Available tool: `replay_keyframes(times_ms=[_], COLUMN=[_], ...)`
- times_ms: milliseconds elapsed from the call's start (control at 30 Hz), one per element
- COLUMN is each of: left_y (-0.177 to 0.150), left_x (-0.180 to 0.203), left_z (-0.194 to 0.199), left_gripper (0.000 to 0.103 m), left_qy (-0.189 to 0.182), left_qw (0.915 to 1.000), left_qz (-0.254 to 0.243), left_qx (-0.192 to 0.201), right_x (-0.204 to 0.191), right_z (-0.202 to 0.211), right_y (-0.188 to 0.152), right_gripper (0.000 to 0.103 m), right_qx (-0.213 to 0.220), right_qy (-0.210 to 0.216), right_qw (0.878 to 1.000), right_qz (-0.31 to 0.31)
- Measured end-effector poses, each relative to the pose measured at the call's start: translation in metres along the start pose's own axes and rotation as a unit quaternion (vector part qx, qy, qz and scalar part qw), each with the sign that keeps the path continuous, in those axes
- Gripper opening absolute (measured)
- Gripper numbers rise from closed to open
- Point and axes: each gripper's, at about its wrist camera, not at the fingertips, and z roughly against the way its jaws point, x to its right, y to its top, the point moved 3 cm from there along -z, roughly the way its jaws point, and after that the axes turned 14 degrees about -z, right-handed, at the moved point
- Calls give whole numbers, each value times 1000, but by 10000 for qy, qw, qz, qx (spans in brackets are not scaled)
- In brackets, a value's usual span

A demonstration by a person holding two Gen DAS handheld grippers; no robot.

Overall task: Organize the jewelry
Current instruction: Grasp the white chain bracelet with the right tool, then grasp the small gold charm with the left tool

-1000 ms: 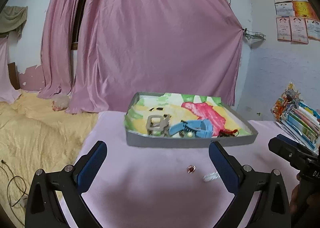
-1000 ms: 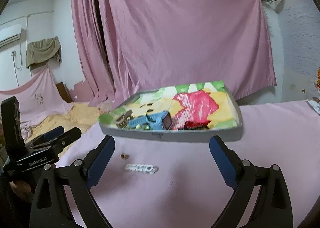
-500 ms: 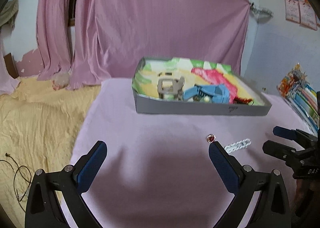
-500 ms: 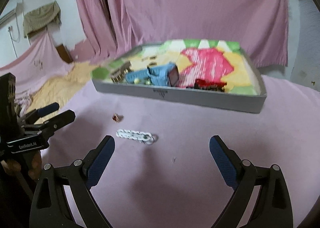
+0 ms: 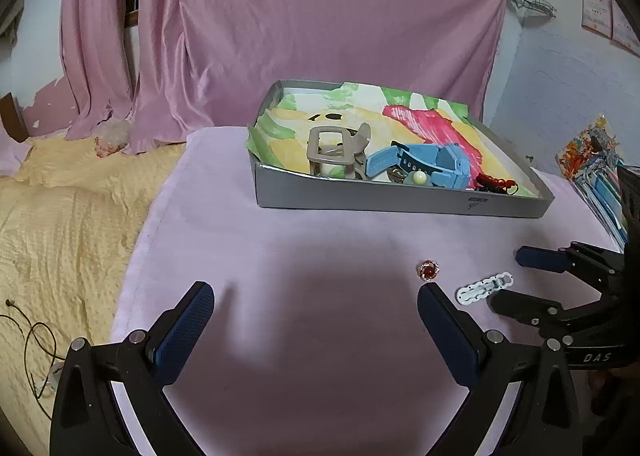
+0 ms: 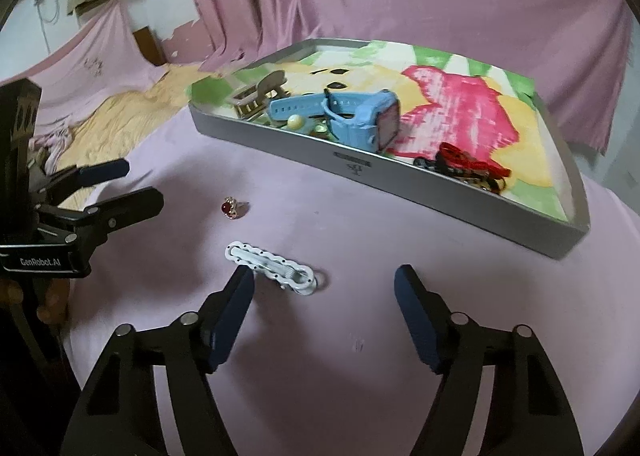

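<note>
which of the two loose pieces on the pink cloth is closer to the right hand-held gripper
The white hair clip, lying just ahead of the right hand-held gripper by its left finger. The small red-stone ring sits farther off, toward the left hand-held gripper.

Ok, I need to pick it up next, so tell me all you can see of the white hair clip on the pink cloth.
The white hair clip is long and flat with wavy edges, looks like plastic, and has a small ring at one end. It lies flat on the pink cloth, outside the tray, just ahead of the right gripper, whose jaws are open. Nothing else touches it; the red ring lies apart.
</note>
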Motion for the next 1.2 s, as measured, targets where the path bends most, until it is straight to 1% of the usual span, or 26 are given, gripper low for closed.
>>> replay_keyframes(times_ms=[33,133,200,333,400,467,533,600,633,667,733,867,900,967,1100,1200], left_y=[0,1,1,5,6,8,9,11,12,13,15,17,17,19,21,23], left_x=[0,0,0,3,6,10,15,21,23,26,31,38,40,43,49,53], left_z=[0,-2,-3,-7,-9,-11,-12,-14,-15,-15,-17,-22,-23,-24,-26,-28], left_gripper=[102,102,102,102,102,102,102,102,100,98,88,80,76,73,59,53], left_qy=[-2,4,-16,-70,-110,-182,-248,-316,-343,-382,-433,-564,-596,-614,-661,-670], left_qw=[10000,10000,10000,9999,9998,9996,9994,9990,9988,9985,9980,9967,9964,9959,9951,9947], left_qz=[1,0,7,-34,-72,-126,-180,-243,-267,-305,-372,-453,-464,-513,-605,-657], left_qx=[-4,-50,-79,-105,-116,-153,-187,-214,-219,-225,-272,-380,-391,-419,-427,-420], right_x=[-1,-5,-7,-5,-1,5,8,10,11,11,12,16,18,21,26,27], right_z=[0,-1,-1,-1,0,-1,-1,-1,-1,-1,-2,-1,-1,1,3,4], right_y=[1,4,5,6,6,9,9,9,9,9,9,9,9,8,7,5], right_gripper=[65,53,42,33,25,21,19,16,16,16,16,16,16,16,16,16], right_qx=[-11,-33,-21,22,41,51,49,53,50,47,47,55,61,77,98,107], right_qy=[8,61,76,64,64,74,123,115,132,146,145,109,81,22,-4,-2], right_qw=[10000,9998,9997,9997,9998,9999,9999,9999,9999,9999,9999,9999,9999,9999,9995,9993], right_qz=[53,169,236,251,175,66,-11,-52,-67,-74,-72,-115,-128,-151,-291,-355])
